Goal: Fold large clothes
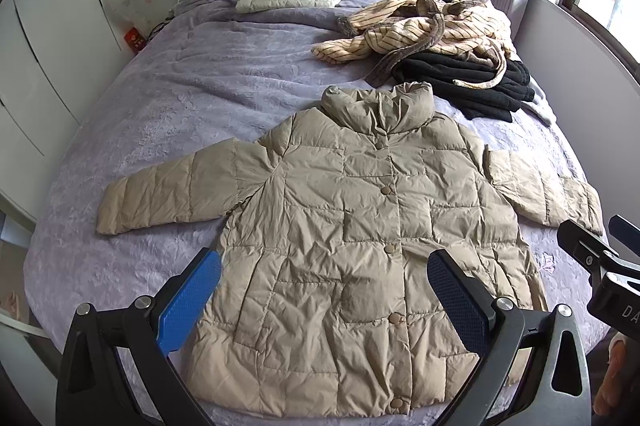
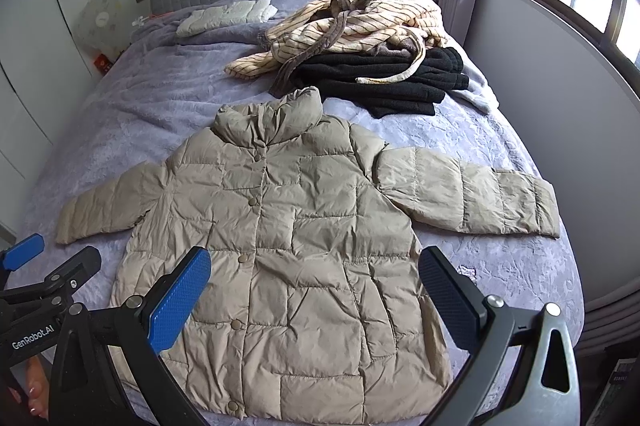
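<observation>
Since nothing is gripped at this moment, values below describe the layout and the expected handling.

Bed (image 1: 120,129): lavender cover; carries all garments.
Puffer jacket (image 1: 344,226): lies flat, buttoned, face up, sleeves spread, hem toward the cameras. Judged light, soft and puffy, with a slick shell likely to slip and spring back.
Clothes pile (image 2: 372,45): beyond the collar, apart from the task.
Hold points: sleeve cuffs or shoulder seams; pinch a quilted ridge.
Left gripper (image 1: 324,286): wide apart, empty, above the hem.
Right gripper (image 2: 316,286): wide apart, empty, above the hem.
</observation>
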The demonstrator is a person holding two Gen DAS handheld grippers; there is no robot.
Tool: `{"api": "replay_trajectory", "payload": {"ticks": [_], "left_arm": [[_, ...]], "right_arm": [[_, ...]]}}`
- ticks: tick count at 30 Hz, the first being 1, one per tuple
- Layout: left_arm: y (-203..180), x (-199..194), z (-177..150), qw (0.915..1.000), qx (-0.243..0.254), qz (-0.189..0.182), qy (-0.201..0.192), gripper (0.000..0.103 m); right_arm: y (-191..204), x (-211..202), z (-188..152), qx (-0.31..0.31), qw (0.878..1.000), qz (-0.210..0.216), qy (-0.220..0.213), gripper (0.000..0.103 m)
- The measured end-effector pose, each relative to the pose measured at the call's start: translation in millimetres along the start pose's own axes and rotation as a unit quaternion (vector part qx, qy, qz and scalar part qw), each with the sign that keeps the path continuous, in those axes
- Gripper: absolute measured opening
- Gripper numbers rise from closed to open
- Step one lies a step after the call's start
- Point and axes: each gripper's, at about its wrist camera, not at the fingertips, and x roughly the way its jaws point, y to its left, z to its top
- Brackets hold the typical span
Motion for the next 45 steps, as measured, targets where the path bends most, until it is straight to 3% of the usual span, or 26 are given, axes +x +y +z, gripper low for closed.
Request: {"api": "replay_trajectory", "payload": {"ticks": [45], "left_arm": [[7.5,7.3,-1.0,0.9999,-0.006,0.0,0.011,0.103]], "right_arm": [[-3.5,4.2,3.3,0.003,1.0,0.004,0.013,0.103]]}}
